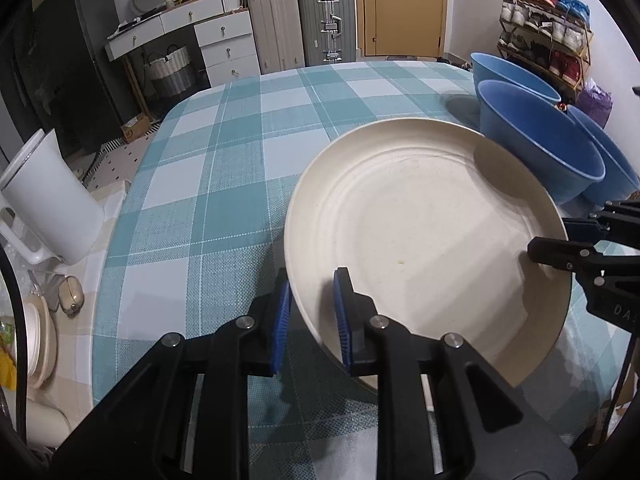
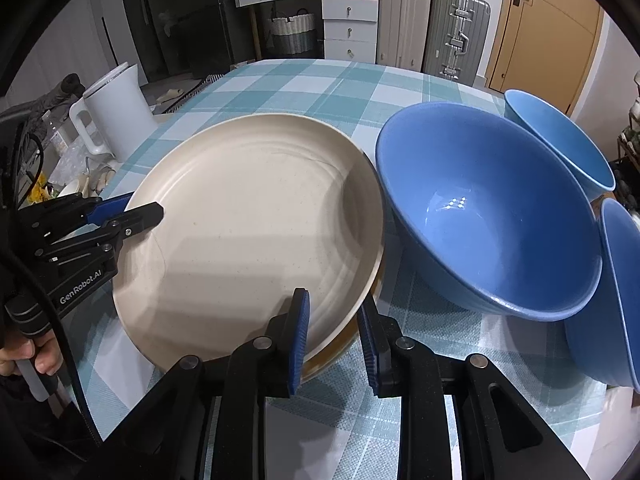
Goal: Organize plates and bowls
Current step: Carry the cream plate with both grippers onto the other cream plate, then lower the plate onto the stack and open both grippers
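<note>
Plate-handling is the step in hand: both grippers hold one cream plate [image 1: 424, 240] by opposite rims, tilted just above the checked tablecloth [image 1: 208, 184]. The left gripper [image 1: 314, 316] pinches the rim at about 7 o'clock of the plate in its own view; the right gripper [image 2: 334, 338] pinches the rim at about 5 o'clock in its view, its pads astride the edge. By my judgement the plate is being set down or stacked, so the next move calls for level lowering and a release by both sides together.

The right wrist view shows a brownish rim under the plate's near edge, seemingly a second plate, and a hand [image 2: 24, 354] on the left gripper's handle. It also shows the nearest blue bowl [image 2: 484, 208] at 3 o'clock, just beside the plate. The left wrist view alone shows more cream plates [image 1: 38, 340] stacked at 9 o'clock, beyond a white kettle [image 1: 52, 196].
</note>
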### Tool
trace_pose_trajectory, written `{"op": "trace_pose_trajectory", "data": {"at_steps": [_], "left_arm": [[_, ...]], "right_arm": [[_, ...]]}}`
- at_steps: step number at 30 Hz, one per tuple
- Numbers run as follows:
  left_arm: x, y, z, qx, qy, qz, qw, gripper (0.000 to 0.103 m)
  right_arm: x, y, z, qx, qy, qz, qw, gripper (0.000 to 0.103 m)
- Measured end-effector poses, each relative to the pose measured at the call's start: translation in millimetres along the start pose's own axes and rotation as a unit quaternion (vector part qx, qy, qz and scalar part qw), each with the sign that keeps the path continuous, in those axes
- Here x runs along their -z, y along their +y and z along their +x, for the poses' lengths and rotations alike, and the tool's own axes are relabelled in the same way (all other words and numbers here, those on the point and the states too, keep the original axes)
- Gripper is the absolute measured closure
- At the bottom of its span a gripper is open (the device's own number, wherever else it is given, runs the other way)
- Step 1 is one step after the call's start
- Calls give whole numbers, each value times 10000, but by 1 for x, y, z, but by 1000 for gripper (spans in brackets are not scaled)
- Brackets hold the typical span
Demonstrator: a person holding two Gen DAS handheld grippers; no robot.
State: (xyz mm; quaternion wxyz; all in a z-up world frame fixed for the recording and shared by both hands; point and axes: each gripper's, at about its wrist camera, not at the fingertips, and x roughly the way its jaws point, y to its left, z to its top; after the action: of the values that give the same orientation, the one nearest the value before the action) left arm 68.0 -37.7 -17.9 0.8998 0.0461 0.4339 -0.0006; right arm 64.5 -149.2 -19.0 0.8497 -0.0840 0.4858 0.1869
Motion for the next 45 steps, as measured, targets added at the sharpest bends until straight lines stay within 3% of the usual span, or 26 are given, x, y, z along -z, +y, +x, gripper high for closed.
{"op": "trace_pose_trajectory", "data": {"at_steps": [24,38,45], "left_arm": [[7,-21,4,-526,-37,434,9977,81],[6,-16,4,-349,-2,242,9991,81],[7,-14,4,-90,105,121,9998,72]], "right_arm": [[8,8,-1,346,-134,-86,9993,77],[14,10,-1,386,-186,-129,9990,71],[16,10,-2,345,-143,-121,9992,69]]}}
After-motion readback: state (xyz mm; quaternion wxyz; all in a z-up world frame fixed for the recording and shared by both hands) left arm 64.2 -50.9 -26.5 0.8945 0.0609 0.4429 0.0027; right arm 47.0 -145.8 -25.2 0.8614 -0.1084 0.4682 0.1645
